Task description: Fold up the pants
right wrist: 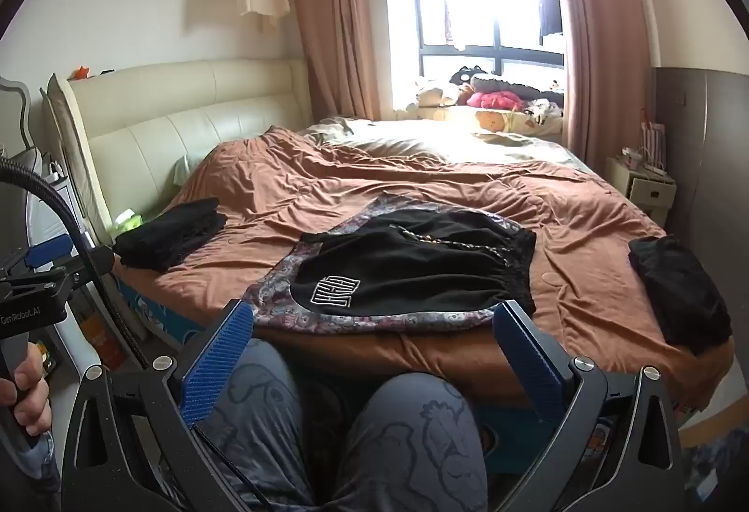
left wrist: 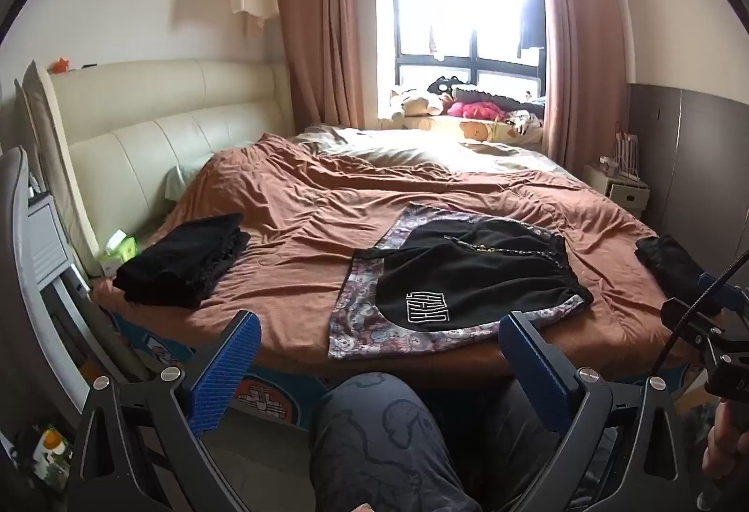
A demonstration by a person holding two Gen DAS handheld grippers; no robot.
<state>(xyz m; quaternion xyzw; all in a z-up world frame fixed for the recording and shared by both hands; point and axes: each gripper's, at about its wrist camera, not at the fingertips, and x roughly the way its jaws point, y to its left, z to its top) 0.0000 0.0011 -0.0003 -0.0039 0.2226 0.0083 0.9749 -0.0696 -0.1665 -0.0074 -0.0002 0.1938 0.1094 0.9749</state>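
Black pants (left wrist: 473, 278) with a white logo lie flat on a patterned cloth (left wrist: 360, 282) near the front edge of the bed; they also show in the right wrist view (right wrist: 412, 268). My left gripper (left wrist: 377, 325) is open and empty, held back over the person's knees, short of the bed edge. My right gripper (right wrist: 374, 315) is open and empty too, just short of the pants' near hem. The patterned cloth (right wrist: 281, 292) sticks out under the pants.
A folded black stack (left wrist: 187, 259) lies on the bed's left side, also in the right wrist view (right wrist: 173, 236). Another dark garment (right wrist: 679, 292) lies at the right edge. Brown duvet (left wrist: 327, 193), cream headboard (left wrist: 154, 123), bedside cabinet (right wrist: 646, 184).
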